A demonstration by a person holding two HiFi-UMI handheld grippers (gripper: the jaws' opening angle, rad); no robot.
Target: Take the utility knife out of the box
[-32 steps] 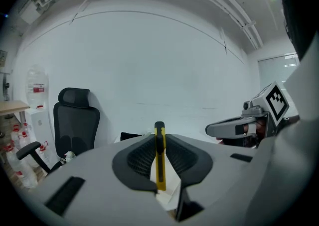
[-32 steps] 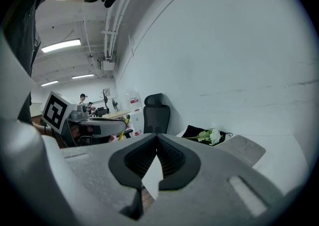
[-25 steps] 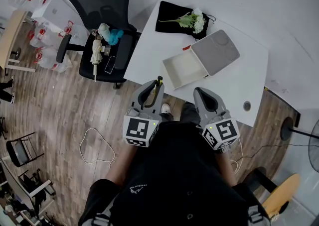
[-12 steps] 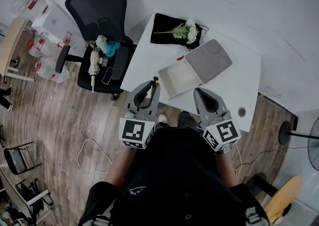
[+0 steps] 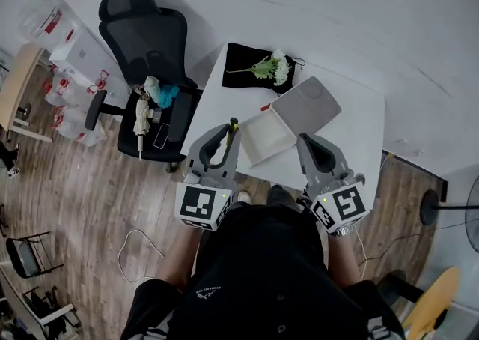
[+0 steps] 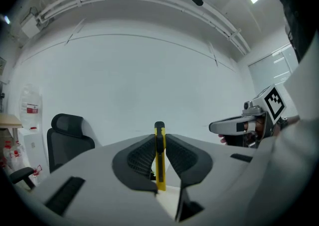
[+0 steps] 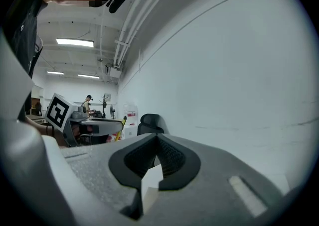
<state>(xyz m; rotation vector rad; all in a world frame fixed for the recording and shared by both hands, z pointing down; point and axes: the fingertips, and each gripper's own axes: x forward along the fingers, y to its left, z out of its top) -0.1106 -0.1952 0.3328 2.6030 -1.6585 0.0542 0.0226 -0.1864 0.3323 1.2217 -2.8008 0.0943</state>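
My left fingers (image 6: 139,158) gripped slim yellow plastic utility knife (image 6: 160,175), out of open white box (image 5: 263,135) | right fingers (image 7: 174,158) closed together, empty, spare.

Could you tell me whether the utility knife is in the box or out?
Out: the left gripper clamps the utility knife, outside the open box.

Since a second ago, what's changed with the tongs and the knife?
The left tongs and right tongs both rose toward the head camera, and the left carried the utility knife up with it. Unchanged: the left stays clamped on the knife, the right stays shut and empty, and the box sits open on the table.
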